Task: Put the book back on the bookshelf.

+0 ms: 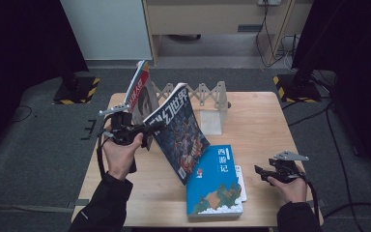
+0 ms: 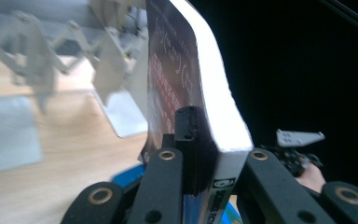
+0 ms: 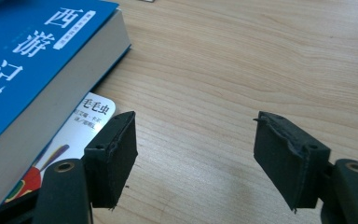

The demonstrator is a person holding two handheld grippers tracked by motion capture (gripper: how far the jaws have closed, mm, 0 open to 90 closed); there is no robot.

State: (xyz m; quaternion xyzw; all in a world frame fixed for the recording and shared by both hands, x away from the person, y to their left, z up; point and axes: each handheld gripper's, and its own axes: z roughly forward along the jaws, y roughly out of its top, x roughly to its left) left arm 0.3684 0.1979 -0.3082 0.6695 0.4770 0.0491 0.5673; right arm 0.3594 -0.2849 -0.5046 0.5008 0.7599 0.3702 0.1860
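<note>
A dark-covered magazine [image 1: 178,130] with large white characters hangs tilted above the table, and my left gripper [image 1: 152,129] is shut on its lower spine edge. In the left gripper view the black pads [image 2: 186,126] clamp the magazine [image 2: 205,93] near its white spine, with my left gripper [image 2: 209,149] below it. My right gripper [image 1: 262,171] rests low at the table's front right, open with nothing between its jaws. In the right gripper view it [image 3: 196,154] stands over bare wood beside a blue book [image 3: 32,56].
The blue book [image 1: 215,181] lies flat at the front centre on a thin white booklet [image 1: 241,181] [image 3: 81,126]. A wooden zigzag rack [image 1: 203,94] with a white bookend [image 1: 211,121] stands at the back. A red-covered magazine [image 1: 137,89] leans at its left end.
</note>
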